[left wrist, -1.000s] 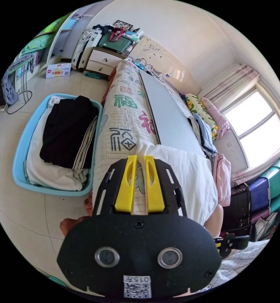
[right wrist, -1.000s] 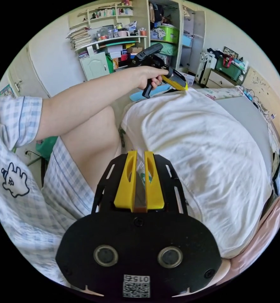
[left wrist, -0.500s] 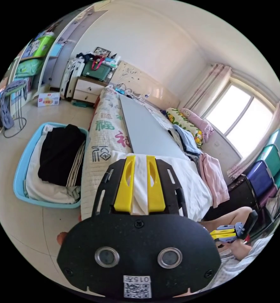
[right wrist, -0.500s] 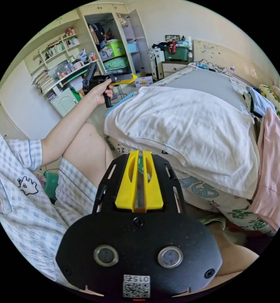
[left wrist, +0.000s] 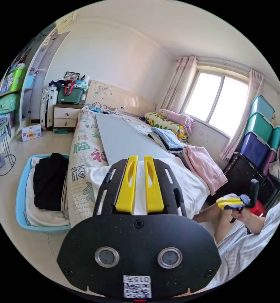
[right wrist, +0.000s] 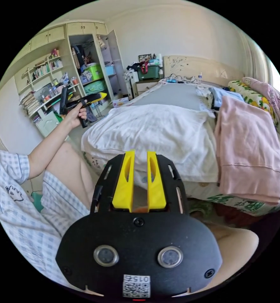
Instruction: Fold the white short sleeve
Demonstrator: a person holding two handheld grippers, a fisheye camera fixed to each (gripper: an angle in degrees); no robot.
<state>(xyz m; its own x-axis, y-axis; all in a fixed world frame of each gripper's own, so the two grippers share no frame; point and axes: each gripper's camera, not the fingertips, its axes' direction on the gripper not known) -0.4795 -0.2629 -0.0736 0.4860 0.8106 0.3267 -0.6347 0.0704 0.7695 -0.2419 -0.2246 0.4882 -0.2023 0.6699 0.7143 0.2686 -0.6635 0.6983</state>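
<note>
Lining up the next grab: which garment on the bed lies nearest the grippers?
The white shirt, spread across the bed's near end. The pink garment lies beside it, draping over the edge; the blue one is farther back.

Both views are bright and lit by daylight. In the left gripper view the window (left wrist: 216,101) is the light source; its panes are overexposed to plain white, with no detail behind the glass. The wall and ceiling near it carry a soft, even glow. Shadows are weak and diffuse: a faint one lies under the white short sleeve (right wrist: 152,135) along the near edge of the bed (right wrist: 178,94). Each fisheye picture is a circle with black corners; straight lines bow strongly toward the rim. Focus is sharp across both views, with slight softness at the rim. No motion blur is visible.
</note>
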